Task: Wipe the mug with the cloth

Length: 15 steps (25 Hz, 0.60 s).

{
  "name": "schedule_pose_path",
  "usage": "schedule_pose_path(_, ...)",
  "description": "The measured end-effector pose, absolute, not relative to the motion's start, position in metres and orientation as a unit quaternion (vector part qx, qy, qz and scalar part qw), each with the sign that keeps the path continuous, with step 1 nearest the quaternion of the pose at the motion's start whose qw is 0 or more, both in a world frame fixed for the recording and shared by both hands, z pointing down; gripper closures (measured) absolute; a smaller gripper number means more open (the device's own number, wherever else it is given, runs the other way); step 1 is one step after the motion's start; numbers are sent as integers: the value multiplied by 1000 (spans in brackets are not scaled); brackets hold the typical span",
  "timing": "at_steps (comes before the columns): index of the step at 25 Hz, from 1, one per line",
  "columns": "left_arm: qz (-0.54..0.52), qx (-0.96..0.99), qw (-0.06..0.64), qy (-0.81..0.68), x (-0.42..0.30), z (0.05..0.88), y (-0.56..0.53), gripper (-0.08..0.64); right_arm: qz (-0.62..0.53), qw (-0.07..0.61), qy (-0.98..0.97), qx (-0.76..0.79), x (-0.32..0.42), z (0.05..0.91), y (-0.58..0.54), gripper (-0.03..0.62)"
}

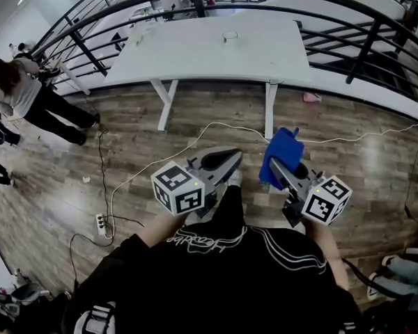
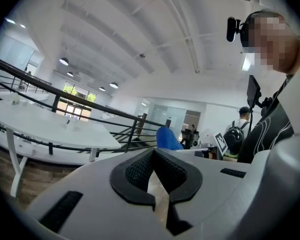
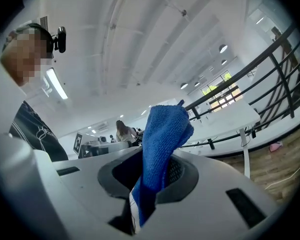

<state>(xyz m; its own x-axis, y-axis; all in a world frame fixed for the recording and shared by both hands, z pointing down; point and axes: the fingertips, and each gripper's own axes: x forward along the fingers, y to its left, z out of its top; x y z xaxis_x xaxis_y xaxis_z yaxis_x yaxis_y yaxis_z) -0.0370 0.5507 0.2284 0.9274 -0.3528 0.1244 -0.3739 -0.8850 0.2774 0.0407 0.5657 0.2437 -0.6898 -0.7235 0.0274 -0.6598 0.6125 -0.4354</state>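
Cloth (image 3: 162,134) between fingers (image 3: 182,173) of right gripper (image 3: 149,174)

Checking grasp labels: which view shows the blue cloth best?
Right gripper view: the cloth fills the centre, pinched between the jaws of the right gripper, with its weave visible. Head view shows it only as a small blue patch at that gripper's tip. Left gripper view shows just a blue sliver beyond its own jaws.

Blue cloth (image 1: 284,148), seemingly in right hand-held gripper (image 1: 279,167)

Bright ceiling lamps (image 2: 64,61), window glare; strong fisheye bending, dark vignette corners, soft edges.
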Motion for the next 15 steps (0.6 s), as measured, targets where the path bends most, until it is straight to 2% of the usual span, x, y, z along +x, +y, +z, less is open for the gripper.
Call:
schedule_pose_path(10,35,959,201,-196,-42,267,245,552,-274,74,869,-404,49,283,266,538)
schedule_pose_path(15,37,964,170,-199,-44,259,130,552,-266,75,870,-407,51,273,159,538)
